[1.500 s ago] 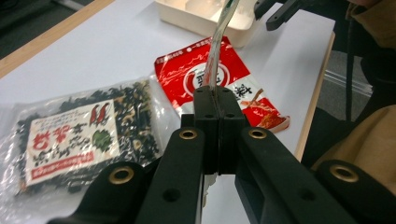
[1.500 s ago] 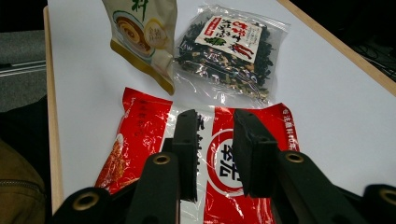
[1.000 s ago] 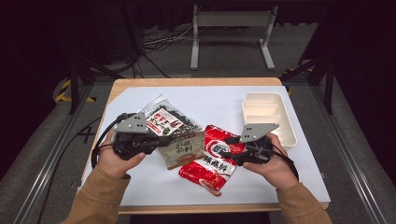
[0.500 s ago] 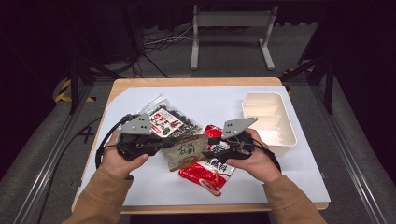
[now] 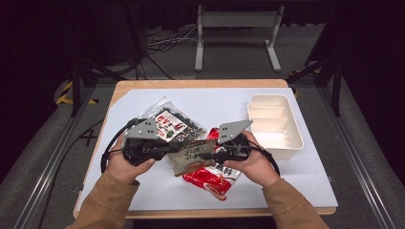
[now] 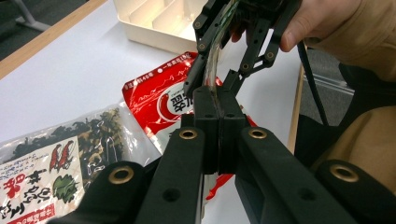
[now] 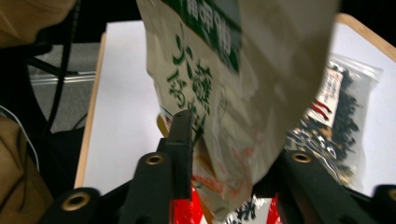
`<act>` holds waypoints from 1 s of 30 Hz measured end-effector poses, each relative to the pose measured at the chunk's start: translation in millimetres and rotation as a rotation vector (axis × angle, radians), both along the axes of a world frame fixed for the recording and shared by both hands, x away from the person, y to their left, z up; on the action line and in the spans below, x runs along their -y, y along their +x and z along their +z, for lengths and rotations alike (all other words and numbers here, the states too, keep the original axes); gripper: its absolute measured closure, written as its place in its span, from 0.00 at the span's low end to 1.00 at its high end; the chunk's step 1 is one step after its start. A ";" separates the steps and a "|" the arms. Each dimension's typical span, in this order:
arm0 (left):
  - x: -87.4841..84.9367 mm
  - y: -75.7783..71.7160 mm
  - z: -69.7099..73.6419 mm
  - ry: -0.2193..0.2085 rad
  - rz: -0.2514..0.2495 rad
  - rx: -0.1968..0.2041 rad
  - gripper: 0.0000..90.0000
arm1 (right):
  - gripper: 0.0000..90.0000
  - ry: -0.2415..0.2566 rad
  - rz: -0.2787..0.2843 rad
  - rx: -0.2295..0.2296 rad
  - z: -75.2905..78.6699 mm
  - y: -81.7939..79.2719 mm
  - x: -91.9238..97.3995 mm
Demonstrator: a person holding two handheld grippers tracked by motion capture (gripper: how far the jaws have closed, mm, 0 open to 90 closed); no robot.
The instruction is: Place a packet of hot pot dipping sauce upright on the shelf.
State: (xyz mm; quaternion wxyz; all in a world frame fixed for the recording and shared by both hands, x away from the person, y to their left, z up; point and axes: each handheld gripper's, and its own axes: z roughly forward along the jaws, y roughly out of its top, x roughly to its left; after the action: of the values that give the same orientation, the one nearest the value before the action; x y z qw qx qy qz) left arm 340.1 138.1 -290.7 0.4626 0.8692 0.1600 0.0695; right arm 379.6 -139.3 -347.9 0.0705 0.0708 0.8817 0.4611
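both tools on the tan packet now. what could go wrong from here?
1. The tan green-lettered snack packet is pinched at opposite edges by the left tool and the right tool; pulling apart could tear it or spill its contents.
2. Each grip looks to be on a thin edge, so one side might slip.
3. It hangs over the red noodle packet and the clear dark-seaweed bag; dropping it could shift them.
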 end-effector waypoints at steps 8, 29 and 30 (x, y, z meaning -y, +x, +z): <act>-1.2 0.9 -1.4 -0.002 0.007 -0.002 1.00 | 0.94 -0.028 0.029 -0.013 -1.0 0.5 -2.2; -6.5 5.0 -5.7 -0.031 0.032 -0.025 0.84 | 1.00 -0.060 0.040 -0.044 8.8 0.5 3.5; -7.1 4.9 -5.8 -0.031 0.037 -0.019 0.81 | 1.00 -0.062 0.040 -0.043 9.3 0.6 3.9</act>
State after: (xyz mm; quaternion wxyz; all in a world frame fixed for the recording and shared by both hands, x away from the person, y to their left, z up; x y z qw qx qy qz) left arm 344.9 145.2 -296.5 0.4734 0.8593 0.1816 0.0673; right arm 380.2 -143.1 -338.6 0.0442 0.0609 0.8982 0.4331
